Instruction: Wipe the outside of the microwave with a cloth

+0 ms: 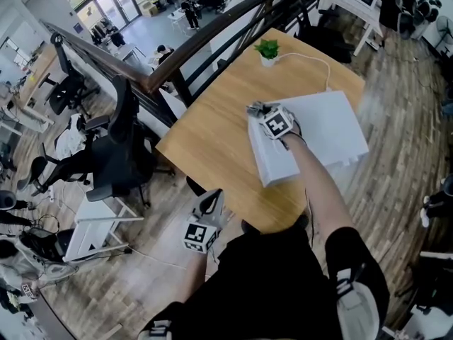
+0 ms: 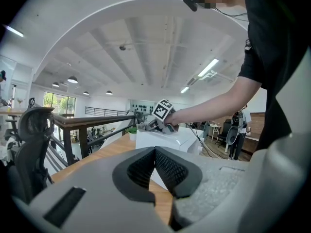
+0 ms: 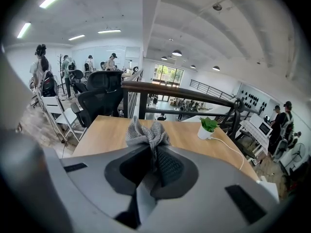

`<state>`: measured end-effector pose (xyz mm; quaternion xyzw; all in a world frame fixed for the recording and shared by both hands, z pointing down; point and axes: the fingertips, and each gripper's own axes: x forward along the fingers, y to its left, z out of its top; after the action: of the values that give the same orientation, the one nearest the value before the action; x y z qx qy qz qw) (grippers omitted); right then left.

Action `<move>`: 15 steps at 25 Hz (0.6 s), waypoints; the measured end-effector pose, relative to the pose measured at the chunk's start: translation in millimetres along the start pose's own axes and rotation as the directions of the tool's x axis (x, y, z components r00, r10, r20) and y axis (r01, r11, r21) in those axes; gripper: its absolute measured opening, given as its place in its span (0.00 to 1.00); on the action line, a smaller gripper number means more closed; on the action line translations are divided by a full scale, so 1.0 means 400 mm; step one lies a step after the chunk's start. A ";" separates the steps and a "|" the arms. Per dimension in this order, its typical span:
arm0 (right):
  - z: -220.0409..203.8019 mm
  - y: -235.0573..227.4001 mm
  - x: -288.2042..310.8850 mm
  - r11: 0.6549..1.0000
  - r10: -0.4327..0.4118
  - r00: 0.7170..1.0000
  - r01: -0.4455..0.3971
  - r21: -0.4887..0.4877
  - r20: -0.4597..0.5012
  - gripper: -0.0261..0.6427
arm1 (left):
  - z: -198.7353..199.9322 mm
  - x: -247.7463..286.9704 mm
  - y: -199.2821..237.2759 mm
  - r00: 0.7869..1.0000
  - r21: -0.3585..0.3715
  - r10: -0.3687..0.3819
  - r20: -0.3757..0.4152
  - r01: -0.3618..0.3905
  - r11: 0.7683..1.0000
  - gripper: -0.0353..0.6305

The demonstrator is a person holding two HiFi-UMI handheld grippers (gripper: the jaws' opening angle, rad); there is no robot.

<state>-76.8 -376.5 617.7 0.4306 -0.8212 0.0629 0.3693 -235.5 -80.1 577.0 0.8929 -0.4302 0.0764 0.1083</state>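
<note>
The white microwave (image 1: 318,129) stands on the right half of a wooden table (image 1: 212,140). My right gripper (image 1: 263,112) rests at the microwave's top left corner, shut on a bunched grey cloth (image 1: 253,108). In the right gripper view the cloth (image 3: 146,132) sticks up from the closed jaws of that gripper (image 3: 154,152). My left gripper (image 1: 211,202) hangs below the table's near edge, away from the microwave. In the left gripper view its jaws (image 2: 155,152) are shut with nothing between them; the microwave (image 2: 170,139) and the cloth (image 2: 146,126) show beyond.
A small potted plant (image 1: 267,50) stands at the table's far edge, with a white cable (image 1: 318,62) running toward the microwave. A dark railing (image 1: 198,48) borders the table's left side. Black office chairs (image 1: 117,154) stand on the wooden floor to the left.
</note>
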 end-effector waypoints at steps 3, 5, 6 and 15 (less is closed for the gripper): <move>-0.005 0.000 0.003 1.000 -0.001 1.000 0.001 0.001 0.012 0.09 | 0.005 0.006 0.007 1.000 -0.002 0.010 0.016 -0.010 1.000 0.05; 0.000 -0.003 -0.003 1.000 -0.008 1.000 0.008 0.001 0.026 0.09 | 0.015 0.007 0.012 1.000 -0.004 0.015 0.024 -0.015 1.000 0.05; 0.004 -0.006 -0.008 1.000 -0.011 0.999 0.011 0.001 0.036 0.09 | 0.020 0.008 0.013 1.000 -0.002 0.016 0.024 -0.016 1.000 0.05; 0.002 -0.054 -0.103 0.999 -0.043 0.990 0.043 0.005 0.135 0.09 | 0.031 0.058 -0.003 1.000 0.042 -0.020 -0.006 0.020 0.999 0.05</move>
<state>-46.4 -362.9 585.5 0.4519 -0.8347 0.0263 0.3137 -219.7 -100.0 570.4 0.8990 -0.4194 0.0869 0.0917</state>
